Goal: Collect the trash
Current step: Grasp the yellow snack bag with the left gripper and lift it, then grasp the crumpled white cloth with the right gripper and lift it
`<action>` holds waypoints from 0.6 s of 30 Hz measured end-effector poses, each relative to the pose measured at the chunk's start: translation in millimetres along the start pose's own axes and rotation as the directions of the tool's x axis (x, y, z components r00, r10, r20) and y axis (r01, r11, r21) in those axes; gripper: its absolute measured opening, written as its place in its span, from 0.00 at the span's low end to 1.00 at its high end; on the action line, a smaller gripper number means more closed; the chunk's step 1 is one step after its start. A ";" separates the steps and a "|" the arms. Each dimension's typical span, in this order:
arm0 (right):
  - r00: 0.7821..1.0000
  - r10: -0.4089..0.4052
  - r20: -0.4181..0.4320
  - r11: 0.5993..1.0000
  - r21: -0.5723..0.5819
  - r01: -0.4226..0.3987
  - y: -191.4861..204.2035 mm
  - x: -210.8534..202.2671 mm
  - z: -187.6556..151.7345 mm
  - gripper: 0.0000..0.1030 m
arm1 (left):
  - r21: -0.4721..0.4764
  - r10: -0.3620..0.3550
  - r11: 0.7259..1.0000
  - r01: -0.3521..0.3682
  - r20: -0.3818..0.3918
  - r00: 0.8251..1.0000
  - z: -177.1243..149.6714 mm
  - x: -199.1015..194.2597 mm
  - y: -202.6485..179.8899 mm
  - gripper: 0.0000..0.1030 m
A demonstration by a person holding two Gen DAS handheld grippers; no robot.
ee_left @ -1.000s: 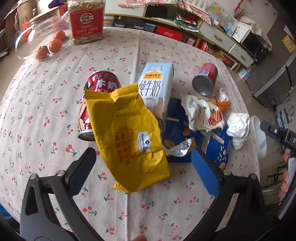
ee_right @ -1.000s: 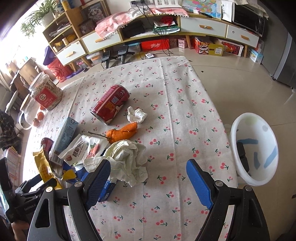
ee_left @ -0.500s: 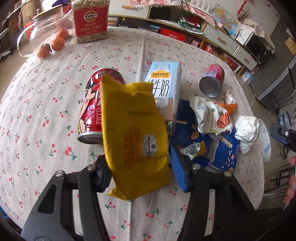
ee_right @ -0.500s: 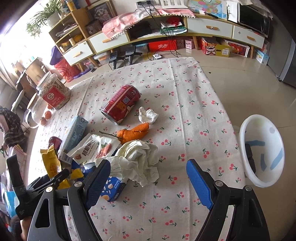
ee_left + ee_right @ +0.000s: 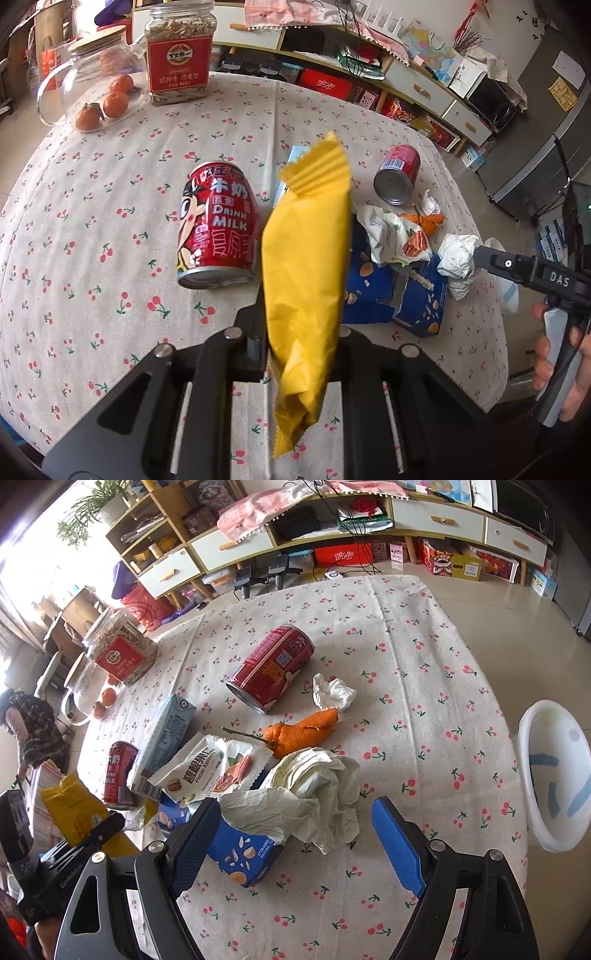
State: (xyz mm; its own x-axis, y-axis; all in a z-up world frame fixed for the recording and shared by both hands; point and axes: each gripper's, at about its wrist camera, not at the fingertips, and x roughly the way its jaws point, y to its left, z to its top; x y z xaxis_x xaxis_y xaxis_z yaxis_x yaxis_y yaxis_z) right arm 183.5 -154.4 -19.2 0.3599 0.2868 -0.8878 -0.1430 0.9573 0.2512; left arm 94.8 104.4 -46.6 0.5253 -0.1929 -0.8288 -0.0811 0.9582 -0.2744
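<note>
Yellow snack bag (image 5: 306, 280) hangs pinched between the fingers of the left gripper (image 5: 301, 347), raised off the cherry-print tabletop (image 5: 92, 229) and standing nearly on edge, its crimped top pointing away from the fingers and its lower seam drooping below them. The grip sits on the bag's lower third; the film looks thin, light and crinkly, so a hold there should carry it easily, though the slick wrapper could slide if the squeeze eases. Just beyond the left fingers lies a red milk can (image 5: 218, 229) on its side; past the bag's far edge a blue snack box (image 5: 388, 291), a white nut wrapper (image 5: 395, 236) and a second red can (image 5: 399, 173) lie scattered.

The right gripper (image 5: 291, 845) hovers with its blue-padded fingers wide apart and nothing between them. Directly ahead of those fingers sits a crumpled paper wad (image 5: 314, 790), resting on the torn blue box; it looks soft and near weightless, and would likely crush into any pinch across its middle. Farther ahead lie an orange peel (image 5: 303, 731) and a small tissue ball (image 5: 332, 692), both limp and light. The cans appear rigid and smooth, prone to rolling, and are best taken across the barrel. A white basin (image 5: 554, 775) waits off the tabletop's edge, outside the right finger, the probable destination for the rubbish.
</note>
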 end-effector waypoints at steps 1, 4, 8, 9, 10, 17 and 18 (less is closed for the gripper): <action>1.000 0.003 -0.010 1.000 0.007 -0.003 -0.1 4.0 -0.4 0.83 | 0.002 -0.004 1.000 0.004 0.003 1.000 -0.3 -1.5 -0.2 0.16; 0.999 0.014 -0.033 1.000 0.021 -0.013 -1.8 14.7 -0.8 0.83 | 0.009 -0.016 1.000 0.015 0.009 1.000 -1.1 -5.0 -3.5 0.16; 0.998 0.028 -0.057 0.999 0.043 -0.025 -5.4 27.3 -1.3 0.82 | 0.023 -0.022 1.000 0.022 0.016 1.000 -1.0 -8.0 -5.9 0.15; 0.997 0.039 -0.063 0.998 0.053 -0.036 -7.1 30.2 -1.9 0.77 | 0.026 -0.023 0.999 0.023 0.018 1.000 -1.4 -8.7 -6.4 0.15; 0.996 0.051 -0.072 0.997 0.062 -0.046 -8.8 33.1 -2.5 0.72 | 0.028 -0.025 0.999 0.024 0.019 1.000 -0.8 -9.0 -6.8 0.15; 0.993 0.095 -0.064 0.992 0.091 -0.089 -19.1 25.3 -5.4 0.30 | 0.045 -0.033 0.998 0.031 0.034 0.999 -0.8 -14.3 -13.1 0.15; 0.994 0.095 -0.059 0.992 0.090 -0.089 -20.5 21.9 -6.1 0.29 | 0.050 -0.035 0.998 0.033 0.037 0.999 -1.0 -14.9 -14.6 0.15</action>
State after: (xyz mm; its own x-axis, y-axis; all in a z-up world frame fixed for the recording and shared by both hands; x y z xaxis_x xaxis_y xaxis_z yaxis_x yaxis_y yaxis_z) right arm 188.7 -168.0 -46.2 0.2902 0.3735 -0.8811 -0.0913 0.9273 0.3630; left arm 87.3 93.2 -30.7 0.5585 -0.2184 -0.8002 -0.0211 0.9607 -0.2769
